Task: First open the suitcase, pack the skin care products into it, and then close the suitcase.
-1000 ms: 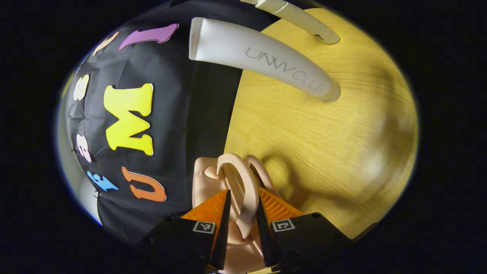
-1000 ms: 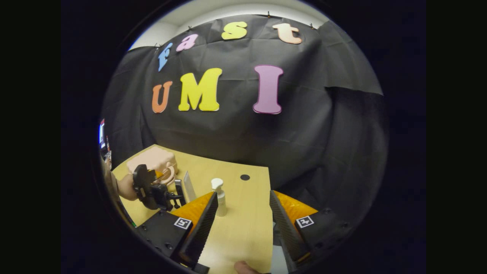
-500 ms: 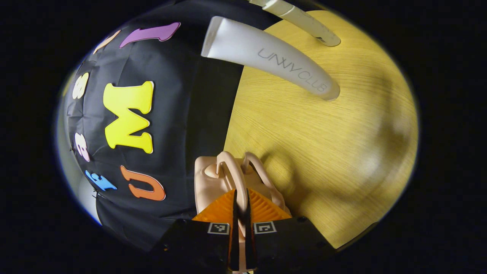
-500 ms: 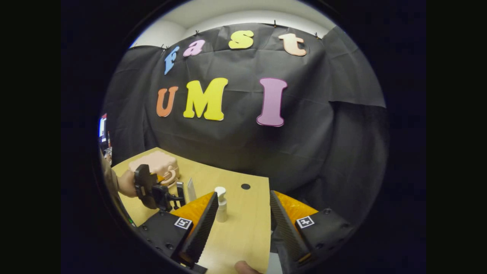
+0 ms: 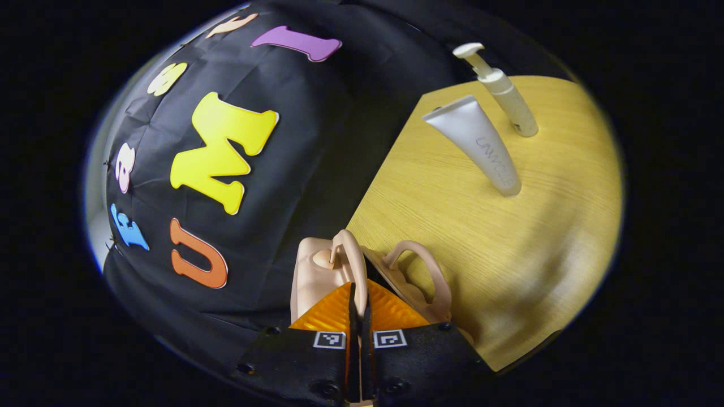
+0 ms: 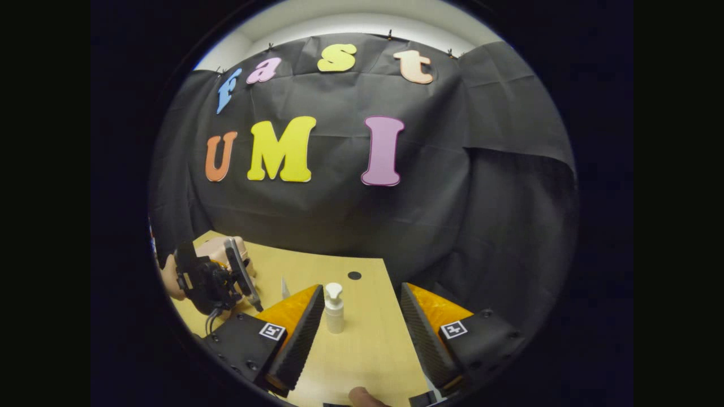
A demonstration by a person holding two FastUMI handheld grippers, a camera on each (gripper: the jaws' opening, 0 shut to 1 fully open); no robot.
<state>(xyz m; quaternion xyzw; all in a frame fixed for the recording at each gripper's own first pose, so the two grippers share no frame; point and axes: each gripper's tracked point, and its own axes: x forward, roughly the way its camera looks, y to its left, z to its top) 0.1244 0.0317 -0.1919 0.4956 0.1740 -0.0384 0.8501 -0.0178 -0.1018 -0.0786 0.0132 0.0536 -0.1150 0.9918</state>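
Note:
The peach suitcase (image 5: 315, 271) lies at the table's edge, right in front of my left gripper (image 5: 358, 294), which is shut on one of its two handles (image 5: 352, 257). The other handle (image 5: 425, 267) has swung away, and a dark gap shows between the two shells. A grey-white tube (image 5: 481, 148) and a white pump bottle (image 5: 507, 97) stand farther off on the table. In the right gripper view, my right gripper (image 6: 362, 287) hovers open over the table, with the pump bottle (image 6: 334, 308) by its left finger. The tube (image 6: 284, 287), suitcase (image 6: 212, 247) and left gripper (image 6: 210, 278) sit at left.
The yellow wooden table (image 5: 486, 249) ends at the black cloth wall just behind the suitcase. A small round hole (image 6: 354, 275) marks the tabletop near its back edge. A hand (image 6: 168, 281) holds the left gripper at the table's left side.
My left gripper closed on the suitcase handle, then pulled it away from the other handle, parting the shells. Its view tilted, and tube and bottle look farther. The right gripper shifted slightly.

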